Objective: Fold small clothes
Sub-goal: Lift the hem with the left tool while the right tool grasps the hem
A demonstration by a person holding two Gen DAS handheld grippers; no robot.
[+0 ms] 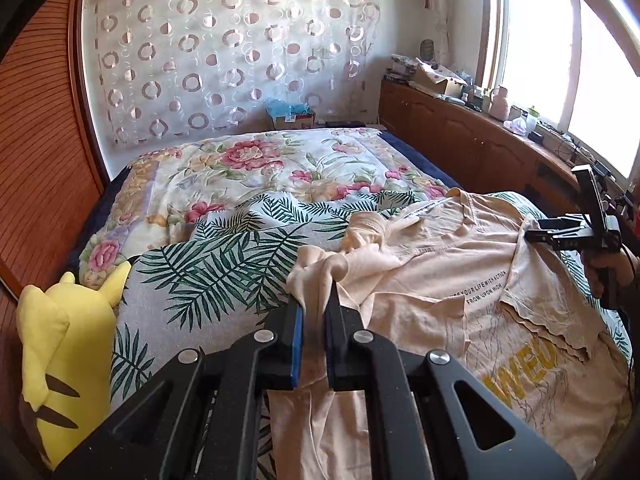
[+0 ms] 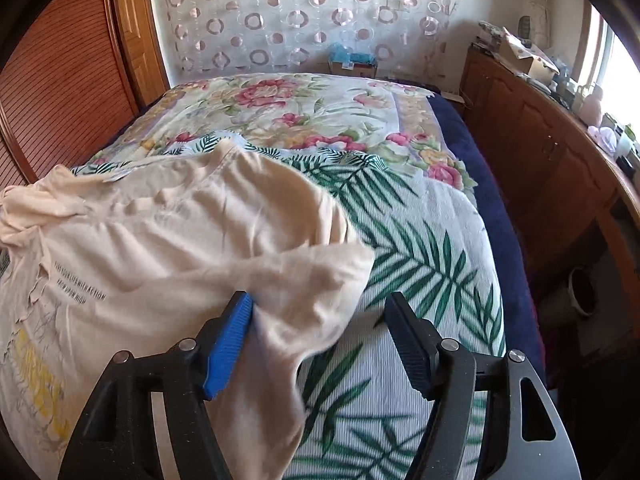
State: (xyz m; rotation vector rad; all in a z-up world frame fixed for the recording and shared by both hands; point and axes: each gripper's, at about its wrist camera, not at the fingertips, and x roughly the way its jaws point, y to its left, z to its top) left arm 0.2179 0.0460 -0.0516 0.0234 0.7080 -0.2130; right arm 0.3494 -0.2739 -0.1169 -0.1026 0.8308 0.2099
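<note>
A beige T-shirt (image 1: 460, 280) with black lettering and a yellow print lies crumpled on the palm-leaf bedspread (image 1: 208, 276). My left gripper (image 1: 316, 308) is shut on a bunched fold of the shirt's left side, and cloth hangs down between its fingers. In the right wrist view, my right gripper (image 2: 320, 316) stands open over the shirt's (image 2: 180, 232) right edge. A loose flap of the cloth lies between its jaws and rests against the blue pad (image 2: 230, 336); the black pad (image 2: 408, 344) is clear of it. In the left wrist view the right gripper (image 1: 558, 222), held by a hand, sits at the shirt's far right.
A yellow plush toy (image 1: 68, 344) sits at the bed's left edge. A floral quilt (image 1: 260, 160) covers the far half of the bed. A wooden cabinet (image 2: 540, 140) with clutter on top runs along the right under a window. A wooden wardrobe (image 2: 60, 80) stands on the left.
</note>
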